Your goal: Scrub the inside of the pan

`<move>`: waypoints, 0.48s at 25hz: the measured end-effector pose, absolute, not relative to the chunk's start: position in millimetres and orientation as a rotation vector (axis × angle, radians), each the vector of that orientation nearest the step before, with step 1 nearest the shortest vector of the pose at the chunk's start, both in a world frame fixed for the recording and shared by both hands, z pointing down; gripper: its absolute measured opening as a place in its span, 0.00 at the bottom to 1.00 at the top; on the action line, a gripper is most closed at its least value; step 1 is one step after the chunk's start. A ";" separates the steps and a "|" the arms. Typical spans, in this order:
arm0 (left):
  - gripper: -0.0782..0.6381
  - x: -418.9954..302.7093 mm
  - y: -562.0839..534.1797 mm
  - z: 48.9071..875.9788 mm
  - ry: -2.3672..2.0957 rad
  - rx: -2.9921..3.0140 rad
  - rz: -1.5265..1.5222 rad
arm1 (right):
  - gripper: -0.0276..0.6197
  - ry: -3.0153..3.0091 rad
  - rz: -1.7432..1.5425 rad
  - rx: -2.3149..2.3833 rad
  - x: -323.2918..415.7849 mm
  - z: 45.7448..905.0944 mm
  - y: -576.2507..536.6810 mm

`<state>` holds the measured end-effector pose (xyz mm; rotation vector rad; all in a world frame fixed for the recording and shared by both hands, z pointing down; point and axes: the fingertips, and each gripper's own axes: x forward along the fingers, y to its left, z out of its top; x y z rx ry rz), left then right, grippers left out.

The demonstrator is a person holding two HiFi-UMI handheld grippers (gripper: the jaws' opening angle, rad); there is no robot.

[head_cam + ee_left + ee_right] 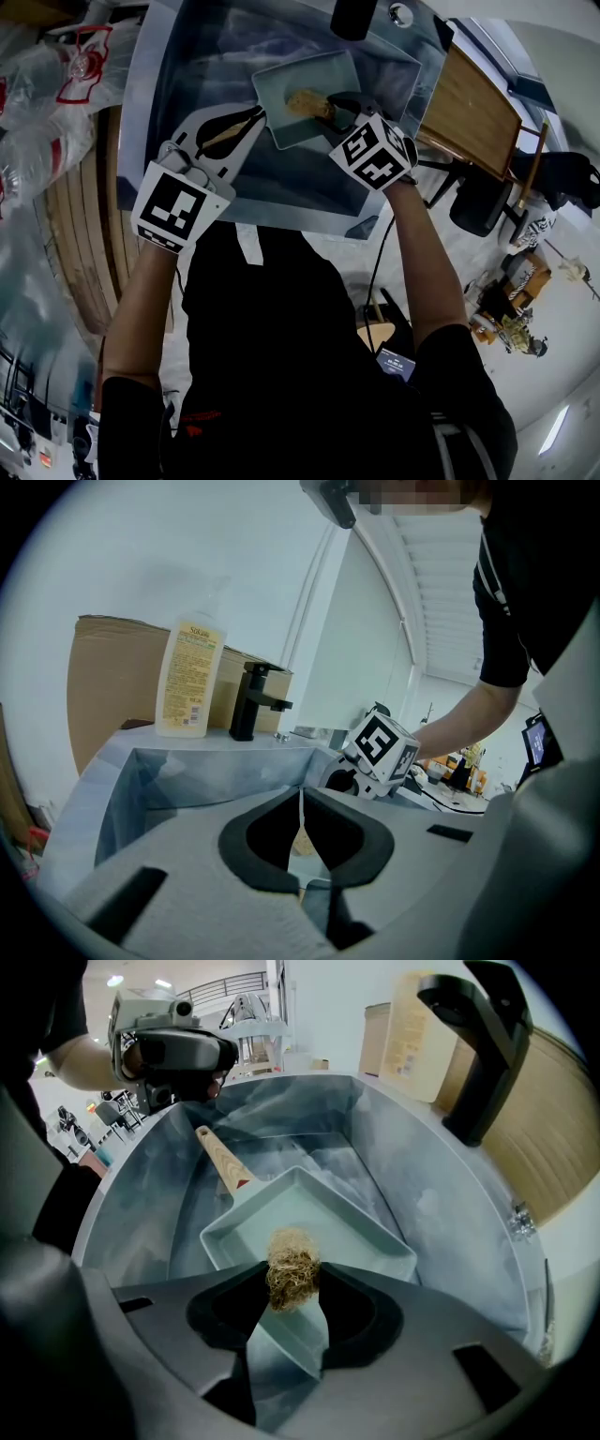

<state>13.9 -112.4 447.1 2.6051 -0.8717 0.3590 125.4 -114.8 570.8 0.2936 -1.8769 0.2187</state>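
Scrubber (292,1271), clenched in the right tongs (293,1288), sits inside the pan (375,1232); left tongs (301,803) clamp its handle (222,1159), likely steadying it.

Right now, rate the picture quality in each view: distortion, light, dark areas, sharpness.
Head view: strong fisheye bends the sink edges, and the person's dark torso fills the lower half. Left gripper view: black vignetted corners, bright washed-out wall, soap bottle sharp. Right gripper view: scourer and pan evenly lit and crisp; faucet a dark silhouette.
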 end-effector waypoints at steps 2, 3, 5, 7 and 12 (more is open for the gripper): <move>0.15 13.9 -109.5 445.8 -0.875 2.607 0.354 | 0.30 -1.866 0.218 0.279 126.7 570.9 -109.9; 0.15 13.6 -108.1 445.3 -0.877 2.607 0.351 | 0.30 -1.861 0.220 0.271 127.4 570.8 -107.1; 0.15 12.1 -106.0 444.5 -0.881 2.606 0.347 | 0.30 -1.850 0.223 0.256 128.7 570.1 -101.5; 0.15 10.5 -104.9 444.0 -0.885 2.605 0.343 | 0.30 -1.839 0.221 0.241 130.1 569.4 -96.3; 0.15 11.6 -105.6 442.4 -0.887 2.610 0.334 | 0.30 -1.811 0.230 0.193 135.2 568.9 -84.8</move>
